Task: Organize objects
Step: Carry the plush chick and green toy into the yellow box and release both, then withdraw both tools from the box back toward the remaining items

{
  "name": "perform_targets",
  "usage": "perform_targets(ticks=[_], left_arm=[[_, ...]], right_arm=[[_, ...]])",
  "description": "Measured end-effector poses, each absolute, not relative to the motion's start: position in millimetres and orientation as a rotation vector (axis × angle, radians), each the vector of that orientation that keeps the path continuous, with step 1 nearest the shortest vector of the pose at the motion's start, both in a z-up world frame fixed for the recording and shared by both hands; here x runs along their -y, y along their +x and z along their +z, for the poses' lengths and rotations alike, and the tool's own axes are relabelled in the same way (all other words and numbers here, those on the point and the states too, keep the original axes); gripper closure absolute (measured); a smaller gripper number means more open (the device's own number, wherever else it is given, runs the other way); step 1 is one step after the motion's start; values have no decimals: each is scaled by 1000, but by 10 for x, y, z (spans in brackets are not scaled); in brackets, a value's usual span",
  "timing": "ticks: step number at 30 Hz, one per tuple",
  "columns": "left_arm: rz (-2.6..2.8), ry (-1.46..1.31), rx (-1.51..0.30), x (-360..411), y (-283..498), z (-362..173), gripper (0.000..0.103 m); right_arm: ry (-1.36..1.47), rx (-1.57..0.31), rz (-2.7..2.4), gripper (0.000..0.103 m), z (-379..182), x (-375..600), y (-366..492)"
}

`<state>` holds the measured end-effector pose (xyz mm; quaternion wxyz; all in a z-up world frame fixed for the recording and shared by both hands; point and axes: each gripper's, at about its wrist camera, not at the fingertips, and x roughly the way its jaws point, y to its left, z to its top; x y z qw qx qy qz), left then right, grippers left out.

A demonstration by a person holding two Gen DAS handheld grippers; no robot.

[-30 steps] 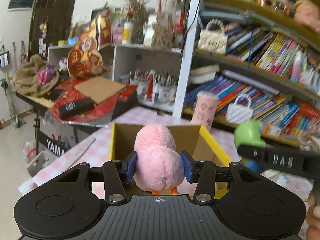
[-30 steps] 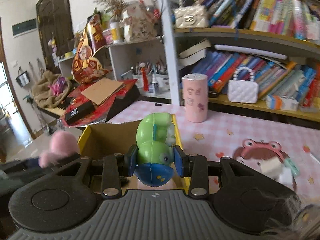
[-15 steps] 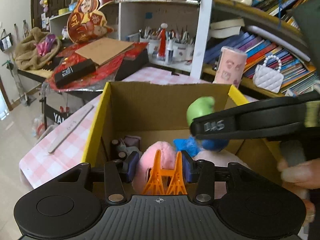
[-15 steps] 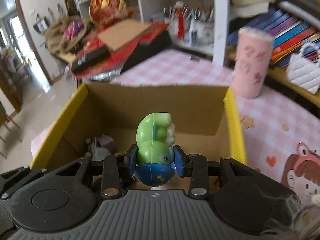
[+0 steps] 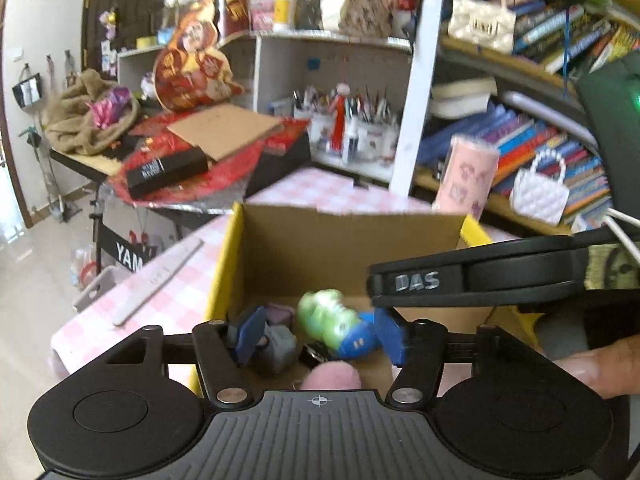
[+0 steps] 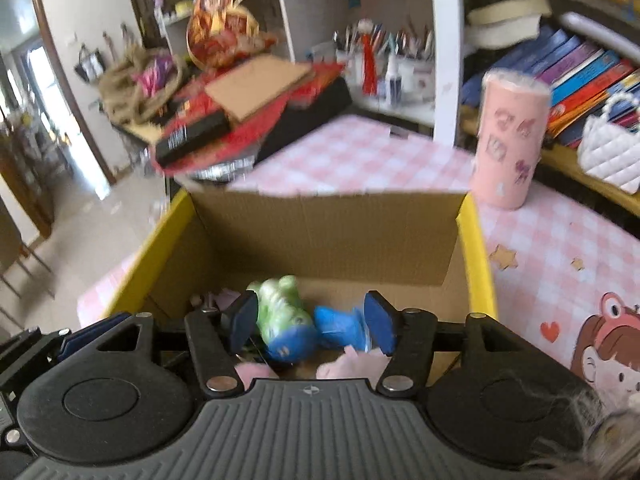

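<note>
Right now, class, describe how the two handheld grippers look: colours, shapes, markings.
Both are black plastic. The left gripper has a ribbed grey-black body, two round side discs, silver screws and blue pads on its fingers. The right gripper matches, with blue pads too. From the left view its side reads "DAS", with a white cable behind.

The box [image 6: 472,248] is brown cardboard with yellow sides. In it lies a green-and-blue toy [image 6: 282,326] beside pink plush [image 5: 331,376]. The cloth [image 6: 352,156] is pink-and-white check; the tumbler [image 6: 512,140] at two o'clock is pink.
</note>
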<state>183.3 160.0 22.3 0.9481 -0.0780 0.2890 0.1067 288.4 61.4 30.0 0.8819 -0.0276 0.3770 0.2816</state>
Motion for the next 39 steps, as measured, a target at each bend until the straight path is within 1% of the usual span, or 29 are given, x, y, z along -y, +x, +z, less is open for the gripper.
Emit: perform_targets(ticks=[1, 3, 4, 6, 7, 9, 12, 19, 27, 39], left_arm=[[217, -158, -574, -1602, 1790, 267, 40], [218, -154, -539, -1590, 1674, 376, 32], [217, -152, -523, -1584, 1615, 427, 31], [217, -150, -490, -1571, 1466, 531, 24], [216, -150, -475, -1566, 1393, 572, 22], [216, -146, -443, -1558, 1218, 651, 17], [223, -131, -418, -1544, 974, 705, 12], [238, -132, -445, -1569, 480, 622, 11], [221, -94, -522, -1470, 58, 387, 10], [136, -69, -593, -1280, -282, 197, 5]], right_arm=[[-48, -761, 580, 46, 372, -577, 2831], [-25, -710, 569, 45, 520, -484, 2698], [-15, -685, 561, 44, 588, -433, 2624], [-6, -632, 544, 39, 706, -335, 2458], [-9, -600, 531, 38, 765, -274, 2336], [-23, -560, 515, 38, 826, -184, 2148], [-28, -526, 478, 37, 851, -49, 1839], [-34, -517, 403, 37, 671, 152, 1171], [-61, -580, 344, 37, 308, 234, 497], [-64, -640, 252, 33, 19, 414, -69]])
